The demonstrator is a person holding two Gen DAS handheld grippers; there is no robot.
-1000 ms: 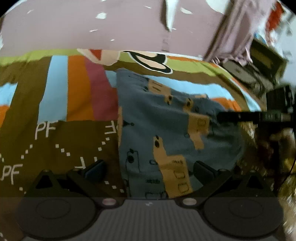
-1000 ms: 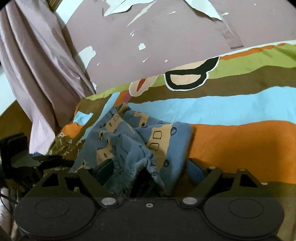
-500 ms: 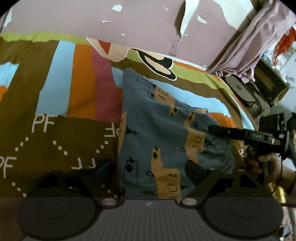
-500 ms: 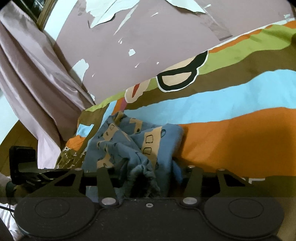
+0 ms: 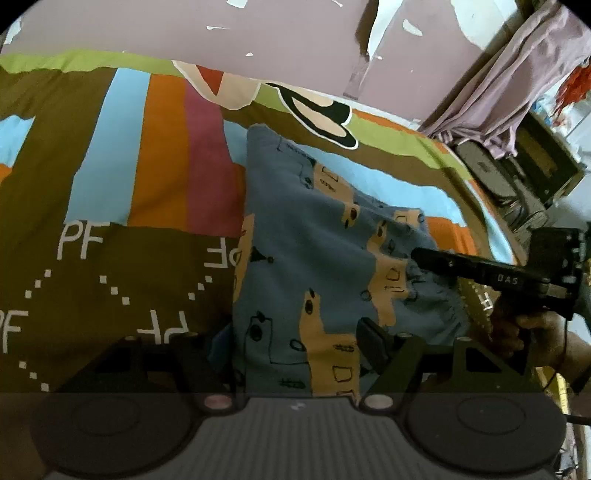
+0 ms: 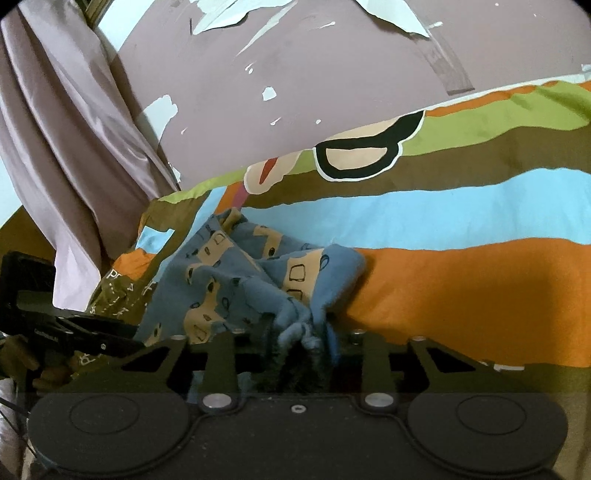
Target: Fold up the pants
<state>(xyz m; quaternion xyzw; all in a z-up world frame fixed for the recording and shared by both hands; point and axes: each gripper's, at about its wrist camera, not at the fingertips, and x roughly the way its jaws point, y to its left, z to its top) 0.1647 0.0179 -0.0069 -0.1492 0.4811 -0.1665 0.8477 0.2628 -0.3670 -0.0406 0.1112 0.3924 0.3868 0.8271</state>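
The pants (image 5: 317, 258) are blue-grey knit with tan patches and small dark line drawings. They lie on a bed (image 5: 122, 206) whose cover has brown, blue, orange, maroon and green stripes and white "PF" letters. In the left wrist view they run as a long, mostly flat panel from the near edge of the bed toward the wall (image 5: 184, 29), and their right side bunches up into a gathered, ruffled edge. In the right wrist view that gathered edge is rumpled and lifted into folds.

The left hand-held gripper (image 5: 291, 347) straddles the near end of the pants. Its jaws have just been closing and stand apart, one finger (image 5: 373, 343) on the cloth and the other blurred at the pants' left edge; whether they pinch the cloth I cannot tell.

The right hand-held gripper (image 6: 301, 347) has also just been closing. Its jaws have come close together, clamped on a wad of the gathered edge. In the left wrist view it (image 5: 417, 256) reaches in from the right, held by a hand (image 5: 532, 328), its tip at the ruffled edge.
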